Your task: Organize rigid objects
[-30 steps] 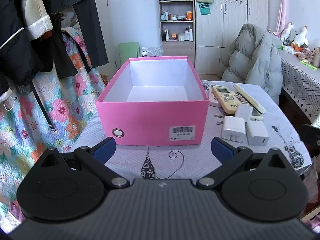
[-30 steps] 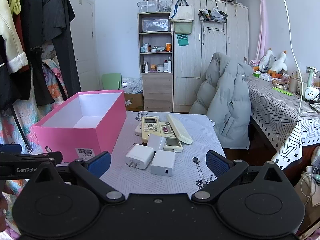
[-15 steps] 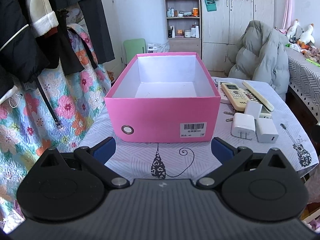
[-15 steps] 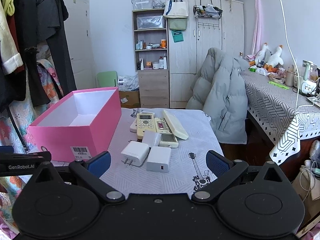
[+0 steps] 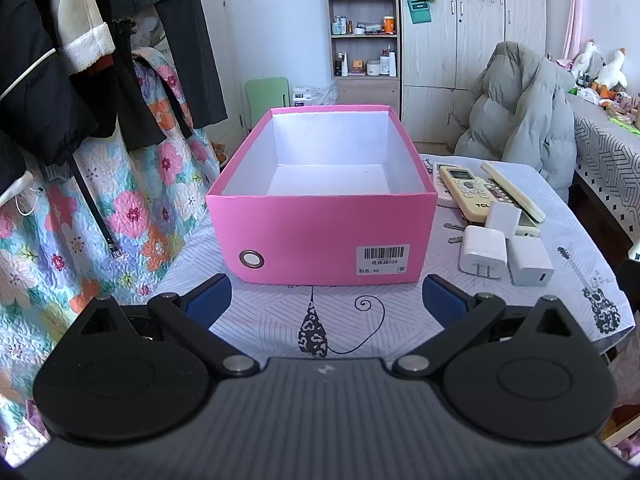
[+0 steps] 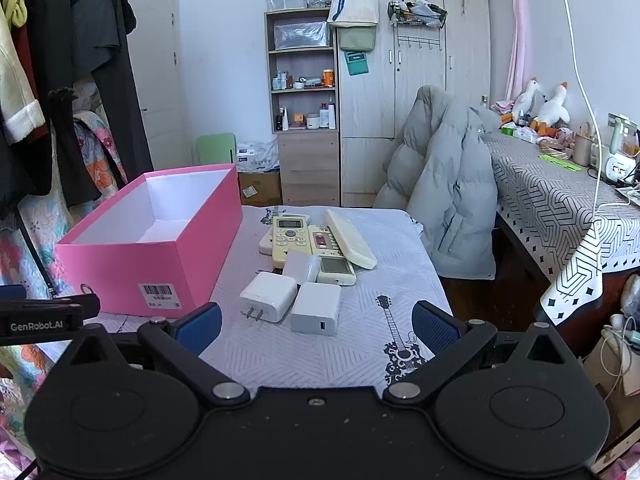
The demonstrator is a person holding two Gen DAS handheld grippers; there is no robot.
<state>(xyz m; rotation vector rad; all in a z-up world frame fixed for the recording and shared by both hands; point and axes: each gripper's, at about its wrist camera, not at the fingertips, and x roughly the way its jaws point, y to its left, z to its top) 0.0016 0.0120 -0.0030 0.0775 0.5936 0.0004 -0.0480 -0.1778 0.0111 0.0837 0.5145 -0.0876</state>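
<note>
An open, empty pink box stands on the table; it also shows at the left of the right wrist view. Right of it lie several remote controls and three white chargers, also seen in the left wrist view. My left gripper is open and empty, just short of the box's near wall. My right gripper is open and empty, just short of the chargers.
The table has a white patterned cloth. A grey puffer jacket hangs on a chair behind it. Clothes hang at the left. A second table with clutter stands at the right. Shelves and wardrobe stand at the back.
Both grippers have drawn back and risen slightly; the box and chargers look a little farther away. Nothing on the table moved. Both stay open.
</note>
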